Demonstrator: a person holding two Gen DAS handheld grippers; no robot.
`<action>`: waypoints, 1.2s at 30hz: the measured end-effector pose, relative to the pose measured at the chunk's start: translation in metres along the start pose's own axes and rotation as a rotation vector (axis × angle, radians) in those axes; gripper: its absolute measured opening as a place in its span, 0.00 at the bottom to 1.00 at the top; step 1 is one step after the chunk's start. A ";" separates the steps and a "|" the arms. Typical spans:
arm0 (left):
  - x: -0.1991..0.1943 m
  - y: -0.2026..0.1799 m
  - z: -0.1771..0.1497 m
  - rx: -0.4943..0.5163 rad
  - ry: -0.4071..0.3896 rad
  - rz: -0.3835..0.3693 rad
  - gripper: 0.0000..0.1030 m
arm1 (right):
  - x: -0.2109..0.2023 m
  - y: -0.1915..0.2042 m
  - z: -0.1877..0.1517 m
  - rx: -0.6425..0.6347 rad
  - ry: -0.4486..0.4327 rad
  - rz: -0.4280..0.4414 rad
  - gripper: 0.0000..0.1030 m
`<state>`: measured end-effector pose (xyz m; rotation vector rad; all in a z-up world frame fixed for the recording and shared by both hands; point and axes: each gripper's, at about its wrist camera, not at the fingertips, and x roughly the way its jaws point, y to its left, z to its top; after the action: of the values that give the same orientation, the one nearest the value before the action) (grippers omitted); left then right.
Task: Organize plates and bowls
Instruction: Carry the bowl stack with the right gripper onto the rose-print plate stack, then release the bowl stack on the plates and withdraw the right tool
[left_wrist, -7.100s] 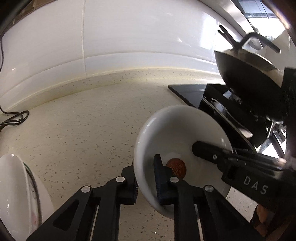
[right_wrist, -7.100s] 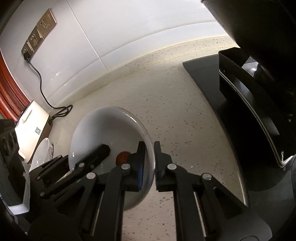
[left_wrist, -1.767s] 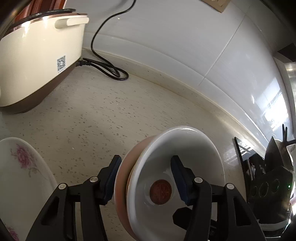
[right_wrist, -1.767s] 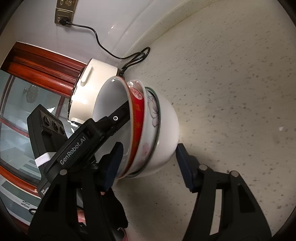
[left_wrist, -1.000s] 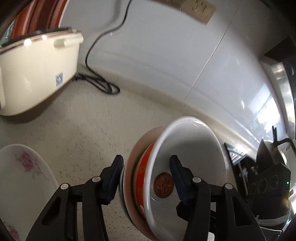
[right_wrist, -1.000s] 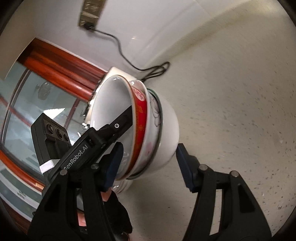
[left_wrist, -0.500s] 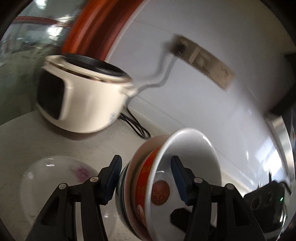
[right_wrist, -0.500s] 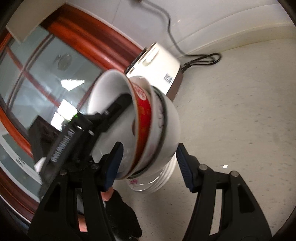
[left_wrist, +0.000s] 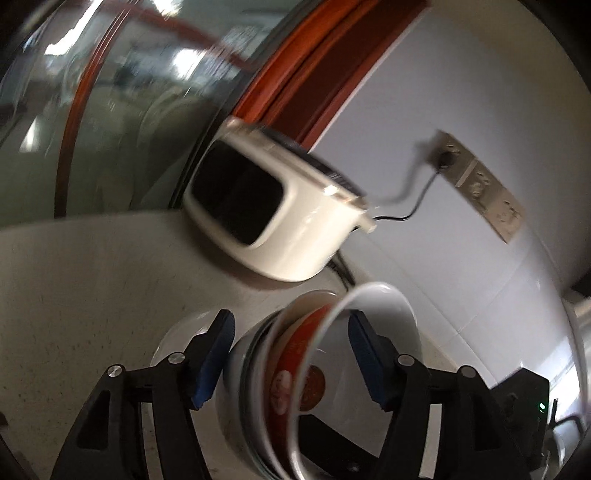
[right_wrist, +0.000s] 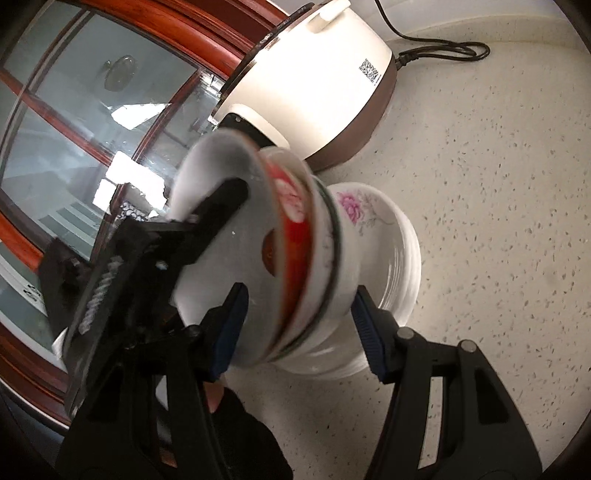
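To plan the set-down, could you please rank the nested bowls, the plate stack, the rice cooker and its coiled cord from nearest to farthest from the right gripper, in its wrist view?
1. Nested bowls, between the right gripper fingers.
2. Plate stack, just behind.
3. Rice cooker, beyond, by the window.
4. Coiled cord, farthest, top right.

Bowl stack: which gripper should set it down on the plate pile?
Right. The right gripper clamps the bowl stack front to back, just above the flowered plate pile. The left gripper has just been opening its jaws; the stack sits between them, but the pads look slack.

Red-banded bowl (right_wrist: 291, 221); pink-flowered white plate (right_wrist: 369, 210)
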<state>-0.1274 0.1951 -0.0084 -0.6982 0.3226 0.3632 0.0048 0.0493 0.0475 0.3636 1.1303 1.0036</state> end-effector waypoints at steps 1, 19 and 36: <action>0.006 0.006 0.002 -0.020 0.025 -0.001 0.62 | 0.001 0.002 -0.001 -0.001 0.005 -0.006 0.60; 0.016 0.016 0.016 -0.065 0.032 0.030 0.80 | -0.042 0.017 0.016 -0.137 -0.240 -0.079 0.78; -0.136 0.032 0.026 0.272 -0.291 0.011 1.00 | -0.134 0.027 -0.054 -0.148 -0.782 -0.444 0.95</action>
<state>-0.2580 0.2060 0.0478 -0.3696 0.0962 0.4169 -0.0647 -0.0568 0.1207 0.3226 0.3903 0.4657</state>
